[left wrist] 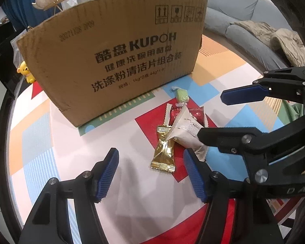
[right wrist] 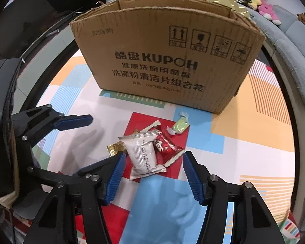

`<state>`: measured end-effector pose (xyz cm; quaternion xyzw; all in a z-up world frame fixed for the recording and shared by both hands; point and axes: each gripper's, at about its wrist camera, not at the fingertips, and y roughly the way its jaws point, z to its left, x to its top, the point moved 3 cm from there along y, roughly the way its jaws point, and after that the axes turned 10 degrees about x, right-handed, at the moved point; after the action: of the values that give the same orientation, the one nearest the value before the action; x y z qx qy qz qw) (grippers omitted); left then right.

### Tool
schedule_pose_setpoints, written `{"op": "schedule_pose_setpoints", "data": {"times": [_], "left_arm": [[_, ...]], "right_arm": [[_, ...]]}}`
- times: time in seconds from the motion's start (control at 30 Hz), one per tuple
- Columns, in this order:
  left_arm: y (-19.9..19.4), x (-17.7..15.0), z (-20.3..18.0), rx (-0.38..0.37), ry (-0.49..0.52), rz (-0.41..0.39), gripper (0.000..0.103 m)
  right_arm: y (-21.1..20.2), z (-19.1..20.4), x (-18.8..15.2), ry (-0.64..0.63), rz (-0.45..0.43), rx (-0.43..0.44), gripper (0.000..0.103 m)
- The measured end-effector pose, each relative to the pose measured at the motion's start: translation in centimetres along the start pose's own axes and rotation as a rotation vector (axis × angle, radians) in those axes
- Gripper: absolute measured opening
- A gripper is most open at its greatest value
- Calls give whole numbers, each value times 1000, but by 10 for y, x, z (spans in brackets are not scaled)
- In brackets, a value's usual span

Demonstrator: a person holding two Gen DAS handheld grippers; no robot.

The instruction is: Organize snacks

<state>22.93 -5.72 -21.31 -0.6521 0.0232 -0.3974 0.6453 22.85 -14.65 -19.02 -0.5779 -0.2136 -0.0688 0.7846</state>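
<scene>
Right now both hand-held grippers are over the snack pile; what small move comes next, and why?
Probably ease the right hand-held gripper down a little further, then close. Its open jaws already straddle the white snack packet, which lies on top of the red packet and gold candy, so it can lift free toward the cardboard box.

Home living room, grey sofa (left wrist: 223,6), plush toys (right wrist: 268,11), colourful play mat (left wrist: 223,61), blue curtains (left wrist: 20,6)

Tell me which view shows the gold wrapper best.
The left wrist view: the gold wrapper lies almost fully exposed. In the right wrist view only a corner peeks out from behind the white packet.
</scene>
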Motion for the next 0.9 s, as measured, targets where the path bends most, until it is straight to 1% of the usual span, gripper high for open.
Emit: {"op": "schedule_pose_setpoints", "data": {"times": [0.1,0.23,0.27,0.3,0.33,0.37,0.43,0.47,0.53,0.57,0.6,0.63,0.9], "left_arm": [[3,0,0,-8,1,-1,64],[8,1,1,-19,8,3,59],[9,1,0,-19,10,4,58],[10,2,0,-19,14,4,58],[12,2,-1,-19,18,6,55],[13,2,-2,-19,20,8,52],[16,3,-4,-3,21,10,50],[19,2,-5,2,24,12,48],[21,2,-6,-3,18,16,44],[22,2,-6,-5,13,16,42],[23,1,-7,-7,12,17,41],[23,1,-8,-8,11,18,39],[26,0,-13,-19,2,12,30]], "right_arm": [[4,2,2,0,5,12,57],[15,2,2,9,22,31,54],[18,1,2,16,28,37,53],[20,0,2,22,34,43,49],[23,-1,2,30,40,49,47],[26,-2,2,39,47,54,47],[34,-4,1,54,69,69,46],[38,-6,0,67,81,78,45],[43,-9,-1,84,88,90,43],[44,-11,-2,93,92,96,40],[45,-11,-2,104,96,108,33],[46,-12,-3,113,94,112,32],[42,-13,-5,112,69,95,31]]}}
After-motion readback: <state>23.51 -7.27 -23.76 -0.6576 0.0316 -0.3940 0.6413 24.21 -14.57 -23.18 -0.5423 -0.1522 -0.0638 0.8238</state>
